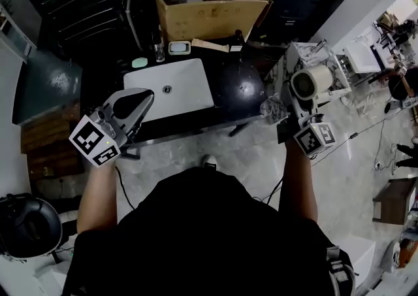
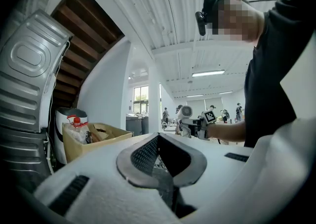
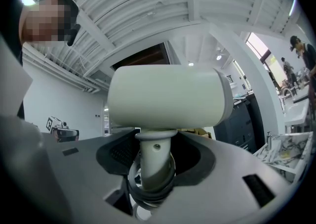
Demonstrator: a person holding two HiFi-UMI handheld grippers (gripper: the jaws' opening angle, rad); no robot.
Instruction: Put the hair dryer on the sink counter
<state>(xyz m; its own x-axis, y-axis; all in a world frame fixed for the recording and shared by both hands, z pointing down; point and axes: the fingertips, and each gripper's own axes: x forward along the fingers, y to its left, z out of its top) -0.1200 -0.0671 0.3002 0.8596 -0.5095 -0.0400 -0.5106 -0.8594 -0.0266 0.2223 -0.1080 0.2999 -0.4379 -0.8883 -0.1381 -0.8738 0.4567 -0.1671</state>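
A white hair dryer stands upright in my right gripper, to the right of the counter's end. In the right gripper view the jaws are shut on the hair dryer's handle, with its coiled cord round the handle and the barrel above. The black sink counter holds a white rectangular sink. My left gripper hovers at the counter's front left corner, shut with nothing in it. In the left gripper view its pads meet.
A cardboard box full of items stands behind the sink. A small bottle, a green soap and a small device sit at the sink's back edge. A dark round object lies at the counter's right end. A marble-patterned stand is right of it.
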